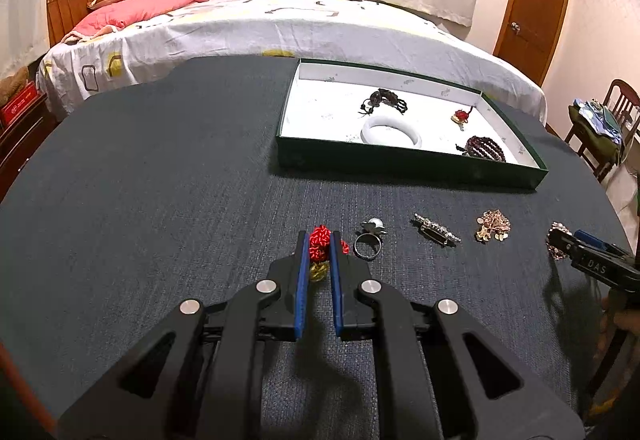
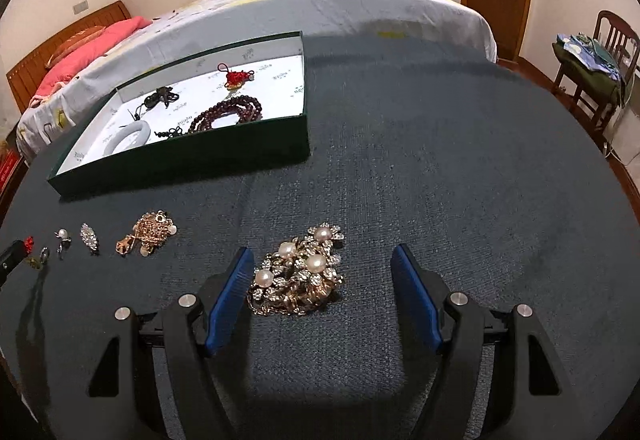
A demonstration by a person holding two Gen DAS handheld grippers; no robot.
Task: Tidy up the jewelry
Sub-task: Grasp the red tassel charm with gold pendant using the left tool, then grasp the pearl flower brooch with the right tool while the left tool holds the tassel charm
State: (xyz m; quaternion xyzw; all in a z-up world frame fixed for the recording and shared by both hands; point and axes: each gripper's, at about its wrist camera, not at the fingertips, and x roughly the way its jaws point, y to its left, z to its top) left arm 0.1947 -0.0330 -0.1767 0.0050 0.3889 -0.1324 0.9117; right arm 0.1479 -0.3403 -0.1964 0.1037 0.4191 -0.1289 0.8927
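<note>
My left gripper is shut on a red knotted charm with a gold piece below it, low over the dark tablecloth. To its right lie a pearl ring, a crystal bar brooch and a gold brooch. My right gripper stands open, its blue pads on either side of a large pearl cluster brooch without touching it. The green box with a white inside holds a white bangle, a dark bracelet, a red charm and a dark red bead bracelet.
A bed with a patterned sheet runs behind the table. On the right a wooden chair is piled with cloth, and a wooden door stands beyond it. The tablecloth to the right of the box is bare.
</note>
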